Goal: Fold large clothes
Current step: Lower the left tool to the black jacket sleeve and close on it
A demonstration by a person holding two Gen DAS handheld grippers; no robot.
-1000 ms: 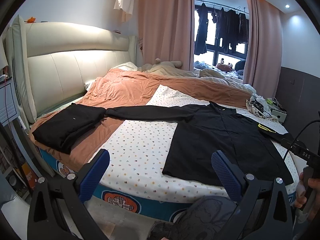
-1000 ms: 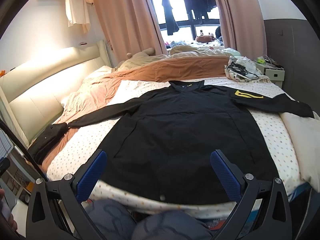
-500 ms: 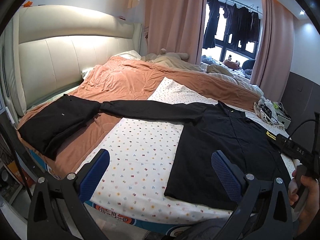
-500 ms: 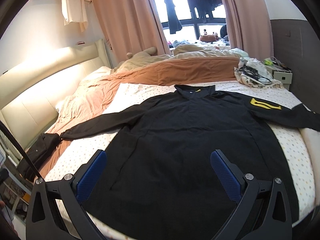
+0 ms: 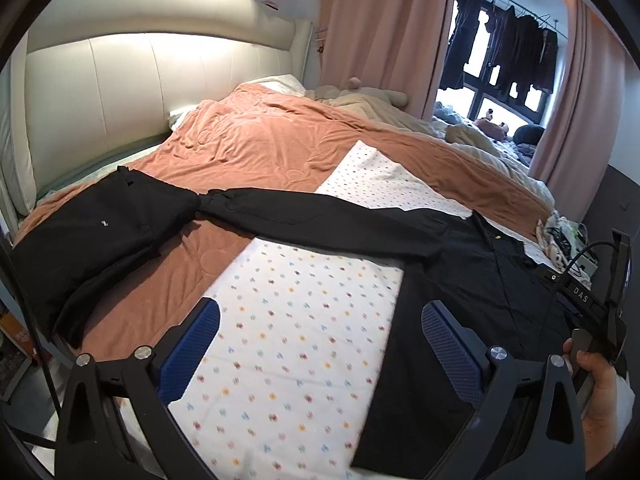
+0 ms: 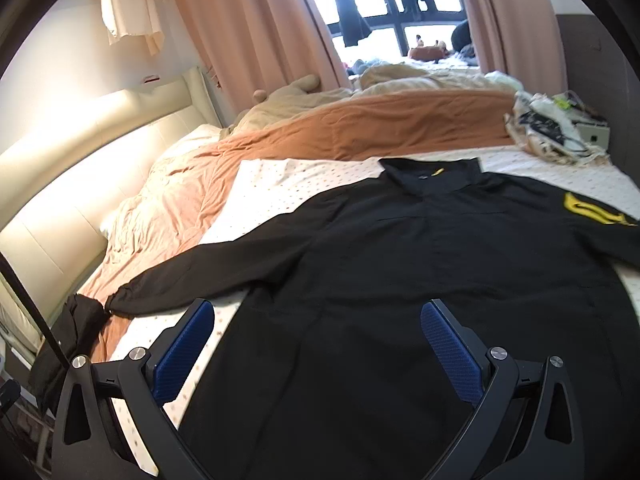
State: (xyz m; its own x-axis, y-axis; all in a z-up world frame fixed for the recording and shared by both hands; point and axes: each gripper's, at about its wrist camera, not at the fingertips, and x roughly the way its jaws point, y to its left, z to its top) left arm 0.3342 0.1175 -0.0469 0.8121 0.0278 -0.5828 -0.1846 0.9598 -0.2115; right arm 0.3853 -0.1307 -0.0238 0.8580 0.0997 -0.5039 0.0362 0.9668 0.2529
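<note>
A large black long-sleeved jacket (image 6: 420,280) lies spread flat on the dotted white sheet (image 5: 304,320), collar away from me, a yellow patch (image 6: 588,212) on its right sleeve. Its left sleeve (image 5: 320,212) stretches out toward a folded black garment (image 5: 92,236) on the orange blanket. My left gripper (image 5: 320,344) is open and empty above the sheet, left of the jacket's body (image 5: 480,292). My right gripper (image 6: 316,348) is open and empty above the jacket's lower left part.
An orange blanket (image 5: 280,140) covers the far and left side of the bed, against a cream headboard (image 5: 120,72). A pile of cables and cloth (image 6: 552,128) sits at the far right corner. The other gripper and hand (image 5: 592,344) show at the right.
Both grippers have moved forward and lower over the bed. The bed's front edge has dropped out of view. Both stay open, and the jacket has not moved.
</note>
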